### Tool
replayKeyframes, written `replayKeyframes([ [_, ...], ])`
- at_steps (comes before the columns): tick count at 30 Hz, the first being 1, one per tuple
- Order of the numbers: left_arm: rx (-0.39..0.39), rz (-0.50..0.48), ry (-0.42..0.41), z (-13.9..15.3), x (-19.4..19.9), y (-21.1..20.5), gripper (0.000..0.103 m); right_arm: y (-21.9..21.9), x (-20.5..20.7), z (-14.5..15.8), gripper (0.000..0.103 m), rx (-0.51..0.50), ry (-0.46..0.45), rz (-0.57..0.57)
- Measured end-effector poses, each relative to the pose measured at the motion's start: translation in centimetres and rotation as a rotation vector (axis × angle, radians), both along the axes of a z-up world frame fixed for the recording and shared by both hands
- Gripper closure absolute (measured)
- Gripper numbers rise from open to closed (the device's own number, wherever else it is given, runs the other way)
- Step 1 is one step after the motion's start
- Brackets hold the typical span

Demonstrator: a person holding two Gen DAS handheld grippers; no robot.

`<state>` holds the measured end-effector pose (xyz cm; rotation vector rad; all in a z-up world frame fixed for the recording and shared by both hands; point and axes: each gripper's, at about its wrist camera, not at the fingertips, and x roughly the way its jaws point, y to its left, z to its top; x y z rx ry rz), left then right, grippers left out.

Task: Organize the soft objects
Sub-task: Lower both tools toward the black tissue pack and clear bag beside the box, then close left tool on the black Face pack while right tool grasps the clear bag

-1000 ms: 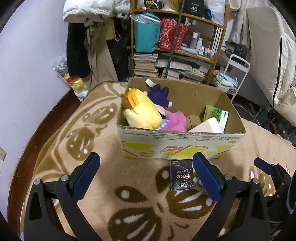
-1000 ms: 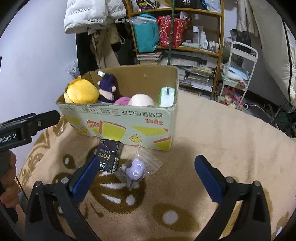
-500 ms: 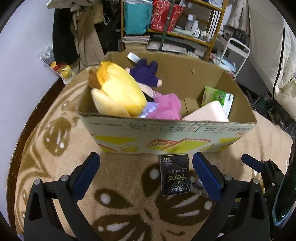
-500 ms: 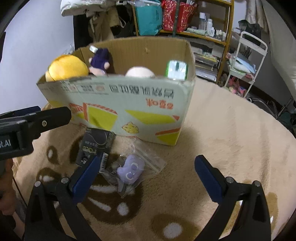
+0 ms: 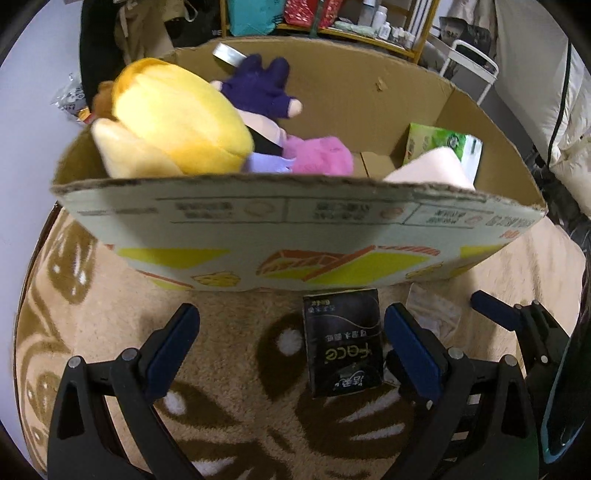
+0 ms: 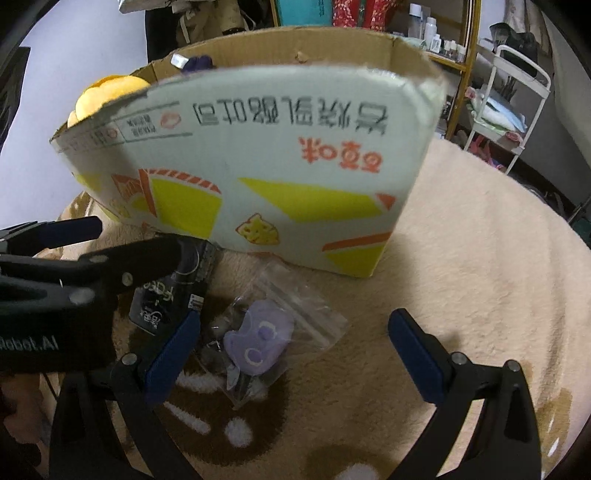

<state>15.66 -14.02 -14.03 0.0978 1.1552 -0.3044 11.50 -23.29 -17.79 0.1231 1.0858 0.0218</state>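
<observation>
A black tissue pack (image 5: pixel 341 343) lies on the carpet in front of the cardboard box (image 5: pixel 295 236). My left gripper (image 5: pixel 291 350) is open around it, jaws either side, not touching. A small purple plush in a clear bag (image 6: pixel 258 339) lies beside the pack (image 6: pixel 166 299). My right gripper (image 6: pixel 295 350) is open over the bag. The box (image 6: pixel 258 155) holds a yellow plush (image 5: pixel 173 118), a purple plush (image 5: pixel 262 85), a pink plush (image 5: pixel 317 155), a cream soft item (image 5: pixel 428 166) and a green tissue pack (image 5: pixel 443 144).
The left gripper's body (image 6: pixel 55 288) crosses the left of the right wrist view. A tan patterned carpet (image 6: pixel 480 258) covers the floor. A cluttered shelf (image 6: pixel 424 22) and a white trolley (image 6: pixel 509 99) stand behind the box. The clear bag's corner (image 5: pixel 432 310) shows by my left gripper's right finger.
Both grippers have moved forward and down toward the box front. The black pack now sits between my left jaws; the bagged purple plush now sits between my right jaws.
</observation>
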Motion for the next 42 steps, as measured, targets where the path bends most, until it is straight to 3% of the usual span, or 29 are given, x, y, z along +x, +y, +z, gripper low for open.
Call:
replayKeyframes([
  [13, 0.005, -0.017, 0.071, -2.2, 0.8, -1.0, 0.004, 1.2, 0.7, -0.7, 0.000, -0.027, 0.004, 0.018],
  [32, 0.048, -0.020, 0.080, -2.9, 0.5, -2.1, 0.005, 2.1, 0.6, -0.8, 0.000, -0.033, 0.007, 0.034],
  [42, 0.037, -0.001, 0.095, -3.0, 0.9, -1.4, 0.026, 2.2, 0.1, -1.1, 0.000, -0.092, -0.009, 0.069],
])
